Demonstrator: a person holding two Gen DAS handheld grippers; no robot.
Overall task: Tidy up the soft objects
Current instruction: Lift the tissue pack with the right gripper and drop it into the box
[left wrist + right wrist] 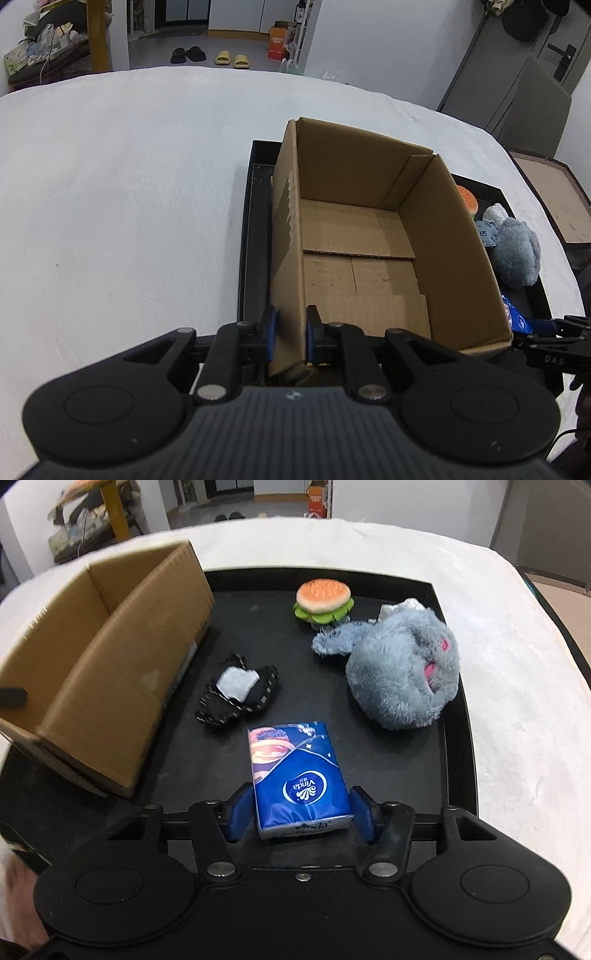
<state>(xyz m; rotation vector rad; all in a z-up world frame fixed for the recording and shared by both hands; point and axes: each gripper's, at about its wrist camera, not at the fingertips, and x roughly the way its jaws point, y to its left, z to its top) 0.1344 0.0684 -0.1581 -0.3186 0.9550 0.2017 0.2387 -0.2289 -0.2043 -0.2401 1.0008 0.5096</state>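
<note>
My left gripper [291,334] is shut on the near left wall of an open, empty cardboard box [447,236] that stands on a black tray [255,229]. In the right wrist view a blue Vinda tissue pack [299,771] lies lengthwise between the fingers of my right gripper [303,814], whose blue pads touch both of its long sides. Beyond it on the tray [458,746] are a black pouch with a white patch [238,690], a grey plush toy [402,675], a burger toy [323,600] and a grey-blue cloth [332,638].
The tray rests on a white-covered table [129,203]. The box [110,672] fills the tray's left part. A crumpled white thing [402,607] lies behind the plush. Past the table's far edge are slippers [232,59], an orange carton [279,40] and a cluttered shelf [44,40].
</note>
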